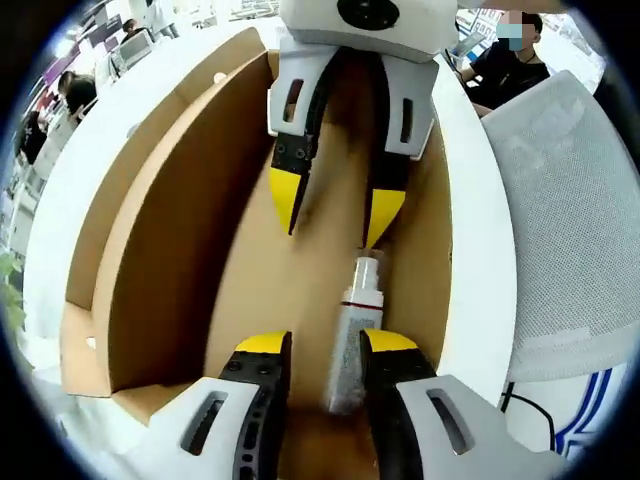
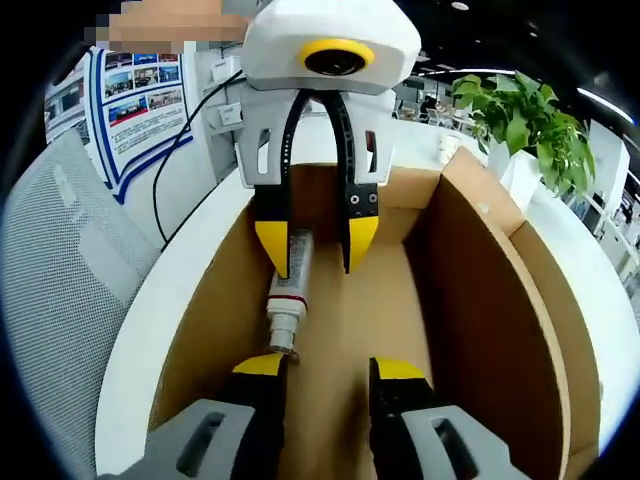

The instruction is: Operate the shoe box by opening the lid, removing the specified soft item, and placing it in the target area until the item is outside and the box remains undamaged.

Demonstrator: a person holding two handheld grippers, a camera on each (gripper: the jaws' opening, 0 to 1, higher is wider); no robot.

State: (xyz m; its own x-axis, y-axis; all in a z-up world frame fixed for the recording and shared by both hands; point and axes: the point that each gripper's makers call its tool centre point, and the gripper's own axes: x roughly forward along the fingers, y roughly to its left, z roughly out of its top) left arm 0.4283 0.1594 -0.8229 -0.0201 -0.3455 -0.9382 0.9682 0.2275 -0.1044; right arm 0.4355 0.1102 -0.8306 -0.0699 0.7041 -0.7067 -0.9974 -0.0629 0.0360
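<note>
The cardboard shoe box (image 1: 150,260) (image 2: 480,300) is open, and both grippers reach into it from opposite ends. A soft white tube (image 1: 355,320) (image 2: 291,280) with a screw cap lies lengthwise on the box floor. My left gripper (image 1: 326,345) (image 2: 315,245) is open, its jaws standing either side of the tube's body, which lies close to one jaw. My right gripper (image 2: 330,368) (image 1: 337,210) is open too. One of its yellow fingertips (image 1: 383,218) hovers right at the tube's cap end. Neither gripper clamps the tube.
The box lid (image 2: 565,310) (image 1: 105,200) stands open along one long side. The box rests on a white table (image 1: 470,200) (image 2: 150,340). A grey mesh chair (image 1: 570,210) (image 2: 60,290) stands beside it. A potted plant (image 2: 520,120) and a seated person (image 1: 510,65) are further off.
</note>
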